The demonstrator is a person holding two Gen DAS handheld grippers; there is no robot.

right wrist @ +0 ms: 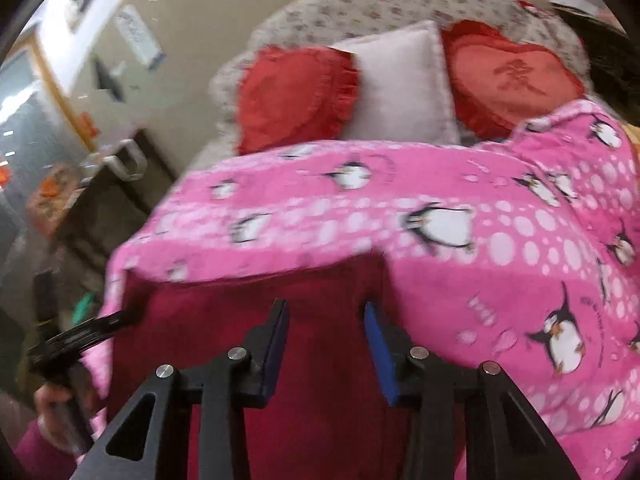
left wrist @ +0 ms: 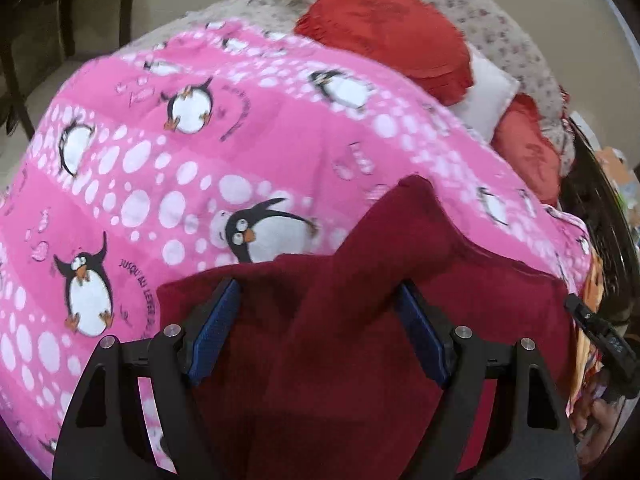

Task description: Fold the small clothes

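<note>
Lying on the pink blanket (left wrist: 240, 152), the dark red garment (left wrist: 360, 320) is spanned by both wide-spread grippers, left gripper (left wrist: 318, 300) and right gripper (right wrist: 326, 312); blanket could be pinched along with it.

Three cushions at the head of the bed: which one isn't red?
The square white cushion in the middle. It sits between two red heart-shaped cushions, the frilled one on its left and the one with an embroidered character on its right, as the right wrist view shows them.

The bed (right wrist: 360, 0) is covered by a pink penguin blanket (left wrist: 240, 152); a dark red garment (left wrist: 340, 340) is spread on it.
</note>
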